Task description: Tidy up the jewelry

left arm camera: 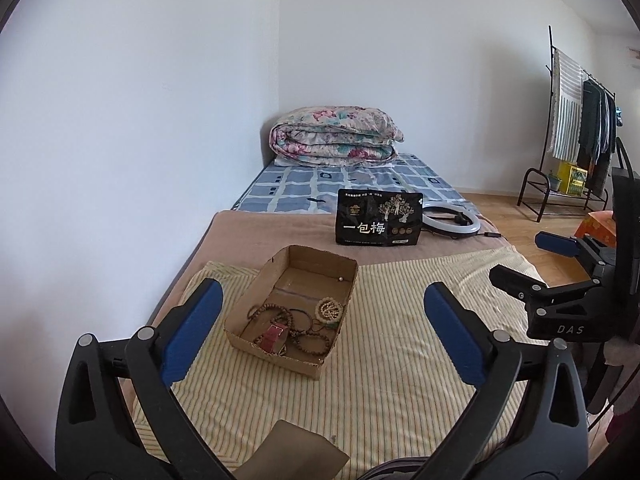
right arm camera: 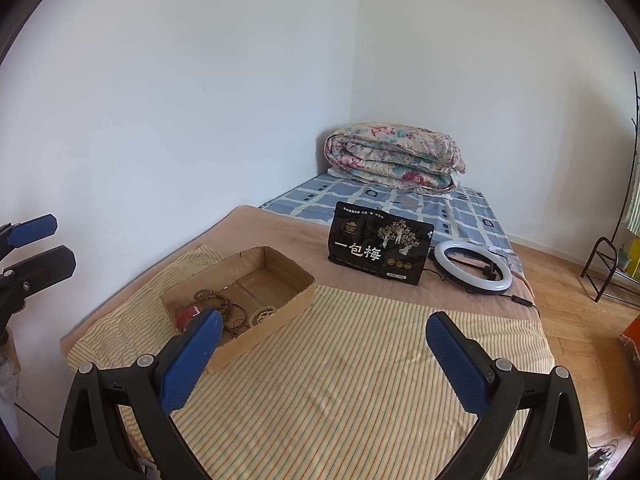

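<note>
Jewelry [left arm camera: 298, 326] all lies in cardboard tray [left arm camera: 256, 280]; left gripper [left arm camera: 320, 320] and right gripper [right arm camera: 324, 344] released, empty, so task looks near done.

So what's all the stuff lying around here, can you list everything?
open brown cardboard box: one, on the striped cloth
bead bracelets and necklaces: several, brown and cream, in the box
small red item: one, in the box
yellow striped cloth: one, over the bed's near end
black snack bag: one, upright behind the box
white ring light: one, beside the bag
folded floral quilt: one, far corner
clothes rack: one, black, right wall
left hand-held gripper: black, blue pads, open, empty
right hand-held gripper: same, open, empty
</note>
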`<state>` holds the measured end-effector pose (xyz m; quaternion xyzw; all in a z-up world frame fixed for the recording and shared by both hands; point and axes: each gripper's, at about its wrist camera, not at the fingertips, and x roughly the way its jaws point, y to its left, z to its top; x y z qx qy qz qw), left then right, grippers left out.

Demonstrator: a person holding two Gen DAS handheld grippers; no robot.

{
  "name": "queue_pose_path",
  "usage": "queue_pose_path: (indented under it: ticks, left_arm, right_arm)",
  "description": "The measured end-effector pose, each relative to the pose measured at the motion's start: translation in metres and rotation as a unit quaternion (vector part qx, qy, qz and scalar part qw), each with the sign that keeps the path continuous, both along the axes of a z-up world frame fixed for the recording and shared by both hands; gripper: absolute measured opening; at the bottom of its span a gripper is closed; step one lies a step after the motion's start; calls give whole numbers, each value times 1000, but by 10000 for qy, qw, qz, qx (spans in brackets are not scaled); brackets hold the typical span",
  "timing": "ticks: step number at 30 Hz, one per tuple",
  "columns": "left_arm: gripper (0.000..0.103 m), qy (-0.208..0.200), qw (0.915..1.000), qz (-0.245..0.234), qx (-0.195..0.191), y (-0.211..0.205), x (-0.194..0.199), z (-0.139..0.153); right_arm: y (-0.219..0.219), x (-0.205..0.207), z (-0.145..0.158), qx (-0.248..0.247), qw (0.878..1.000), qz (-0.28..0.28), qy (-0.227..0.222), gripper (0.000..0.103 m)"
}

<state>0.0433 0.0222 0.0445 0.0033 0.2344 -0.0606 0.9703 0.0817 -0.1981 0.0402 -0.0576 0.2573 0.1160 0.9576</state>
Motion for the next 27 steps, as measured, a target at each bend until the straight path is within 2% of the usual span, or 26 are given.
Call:
queue_pose_path:
  ticks: [27]
  left_arm:
    - [103,1,9998,174,-3,9,-5,-1]
  right_arm:
    - [1,-8,-3,-41,10000,-31,1,103]
